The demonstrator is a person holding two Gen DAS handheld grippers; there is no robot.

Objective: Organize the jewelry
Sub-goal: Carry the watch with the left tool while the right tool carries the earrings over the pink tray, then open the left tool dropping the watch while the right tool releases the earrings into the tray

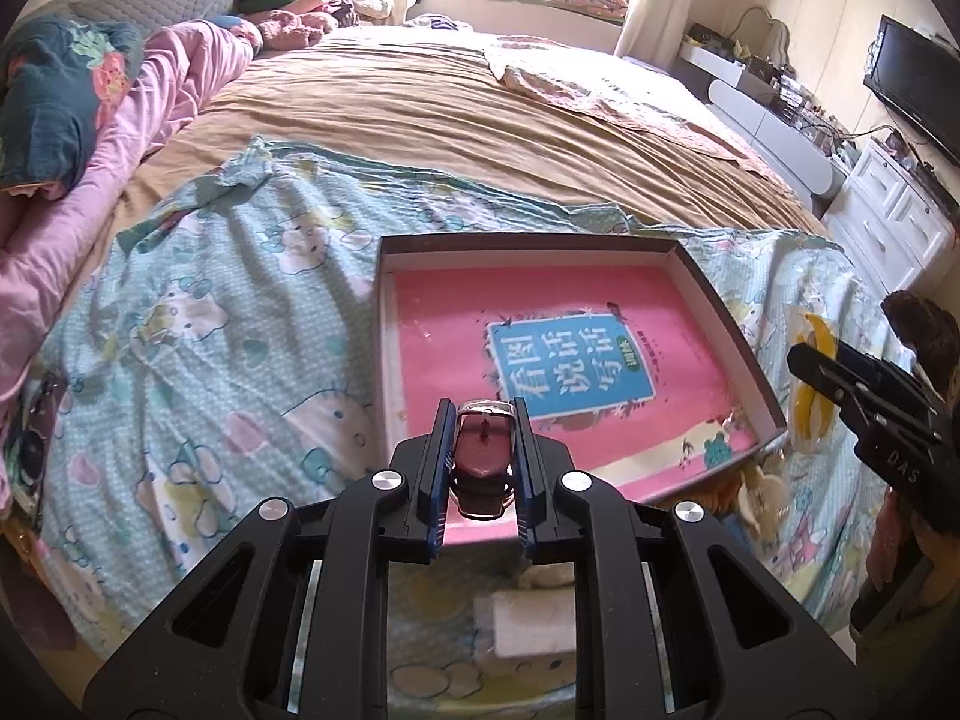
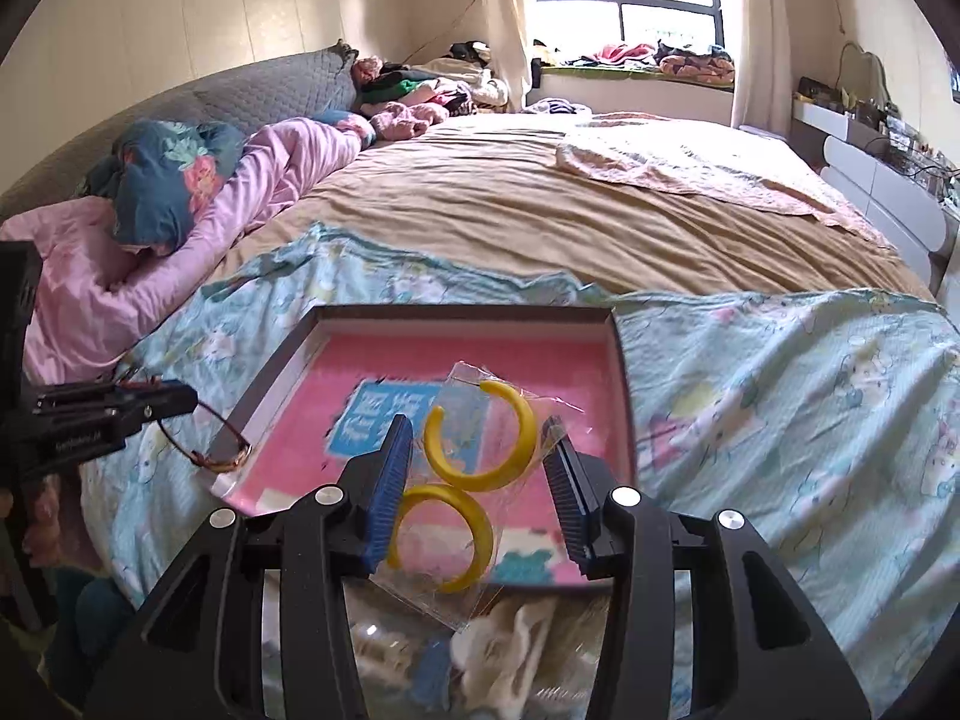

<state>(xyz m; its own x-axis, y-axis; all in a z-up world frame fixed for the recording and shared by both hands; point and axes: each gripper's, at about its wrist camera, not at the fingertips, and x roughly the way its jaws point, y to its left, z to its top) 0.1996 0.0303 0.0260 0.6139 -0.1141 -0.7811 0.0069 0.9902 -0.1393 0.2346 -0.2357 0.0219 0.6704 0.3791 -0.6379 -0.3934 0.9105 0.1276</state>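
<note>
My left gripper is shut on a dark red leather strap with a silver buckle, held over the near edge of the shallow box lined with a pink book. In the right wrist view the strap hangs from the left gripper down to the box's left rim. My right gripper holds a clear bag with two yellow hoop earrings between its fingers, above the box. In the left wrist view the right gripper and the yellow hoops show at the right.
The box lies on a light blue cartoon-print blanket on a large bed with a tan sheet. Pink bedding lies at the left. White drawers and a television stand at the right.
</note>
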